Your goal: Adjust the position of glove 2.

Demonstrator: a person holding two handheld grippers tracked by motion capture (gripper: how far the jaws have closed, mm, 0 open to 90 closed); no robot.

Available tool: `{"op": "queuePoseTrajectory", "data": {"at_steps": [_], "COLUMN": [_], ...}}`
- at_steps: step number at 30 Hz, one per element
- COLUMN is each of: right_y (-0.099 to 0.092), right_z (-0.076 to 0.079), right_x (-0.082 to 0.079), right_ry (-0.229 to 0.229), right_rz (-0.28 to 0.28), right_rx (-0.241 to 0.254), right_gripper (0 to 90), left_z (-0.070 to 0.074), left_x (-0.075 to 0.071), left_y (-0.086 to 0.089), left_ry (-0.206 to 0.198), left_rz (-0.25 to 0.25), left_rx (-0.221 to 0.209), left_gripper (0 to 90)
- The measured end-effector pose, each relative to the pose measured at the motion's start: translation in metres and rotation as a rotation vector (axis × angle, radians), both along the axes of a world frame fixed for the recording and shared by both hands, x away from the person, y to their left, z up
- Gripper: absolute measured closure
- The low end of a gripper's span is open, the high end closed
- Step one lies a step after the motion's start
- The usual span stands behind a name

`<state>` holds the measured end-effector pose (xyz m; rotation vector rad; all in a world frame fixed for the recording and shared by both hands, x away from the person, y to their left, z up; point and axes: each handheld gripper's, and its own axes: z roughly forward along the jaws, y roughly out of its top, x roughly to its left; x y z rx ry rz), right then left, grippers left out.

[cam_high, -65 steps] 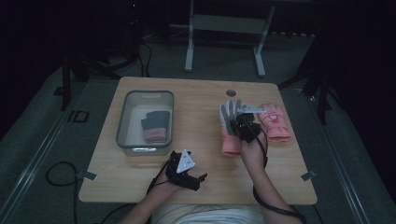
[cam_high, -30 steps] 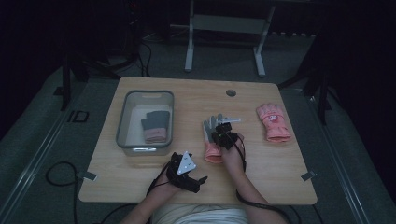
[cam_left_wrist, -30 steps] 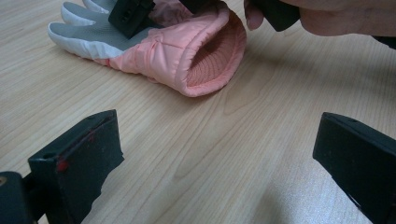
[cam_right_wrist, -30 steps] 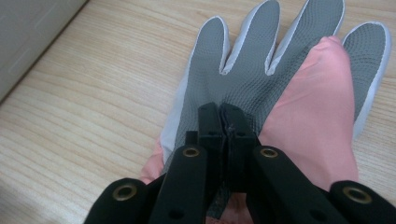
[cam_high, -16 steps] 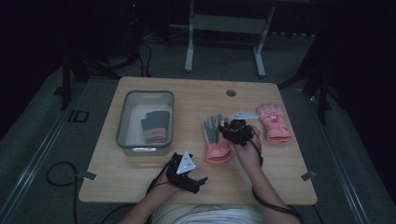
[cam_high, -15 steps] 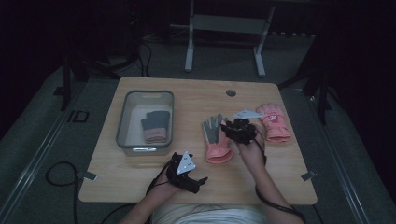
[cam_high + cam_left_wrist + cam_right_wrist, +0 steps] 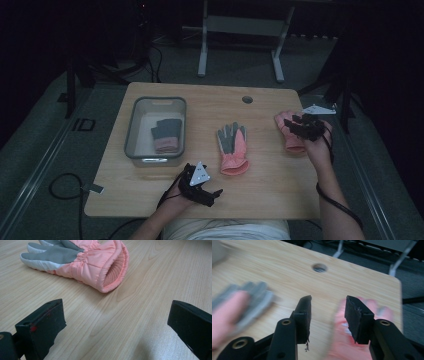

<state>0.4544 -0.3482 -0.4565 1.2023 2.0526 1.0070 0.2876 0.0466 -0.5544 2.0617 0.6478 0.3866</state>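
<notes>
Your right gripper, its fingers just opening and holding nothing, hangs over the far pink glove, while your left gripper rests released on the desk.

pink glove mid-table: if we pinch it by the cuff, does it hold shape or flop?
Probably flops: the pink glove looks like soft padded fabric, lying flat and creased. Its cuff gapes open, so it likely squashes under the fingers. Likely light; no rolling.

Two pink gloves, one bin, two folded pieces.
</notes>
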Motion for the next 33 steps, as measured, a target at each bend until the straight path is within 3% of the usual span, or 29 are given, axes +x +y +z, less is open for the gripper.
{"op": "queuePoseTrajectory", "data": {"at_steps": [6,11,15,21,26,28,33], "right_y": [-0.023,-0.027,-0.028,-0.025,-0.023,-0.020,-0.018], "right_z": [-0.021,-0.034,-0.047,-0.066,-0.070,-0.071,-0.071], "right_x": [0.027,0.042,0.052,0.056,0.055,0.056,0.059], "right_ry": [0.048,0.067,0.118,0.158,0.175,0.183,0.219], "right_rz": [-0.054,-0.084,-0.086,-0.078,-0.041,-0.048,-0.073], "right_rx": [-0.043,-0.090,-0.096,-0.143,-0.152,-0.172,-0.161], "right_gripper": [50.3,47.4,47.4,41.8,31.5,34.8,62.7], "left_z": [0.000,0.000,0.000,0.000,0.000,-0.001,-0.001], "left_x": [-0.002,-0.003,-0.003,-0.003,-0.004,-0.004,-0.004], "left_y": [-0.001,-0.001,-0.001,-0.002,-0.002,-0.002,-0.002], "left_ry": [0.000,-0.004,-0.004,-0.006,-0.006,-0.006,-0.009], "left_rz": [0.006,0.007,0.008,0.005,-0.001,-0.001,-0.001], "left_rx": [0.003,0.001,0.008,0.007,0.013,0.011,0.018], "left_gripper": [0.8,0.8,0.8,0.8,0.8,0.8,0.8]}}
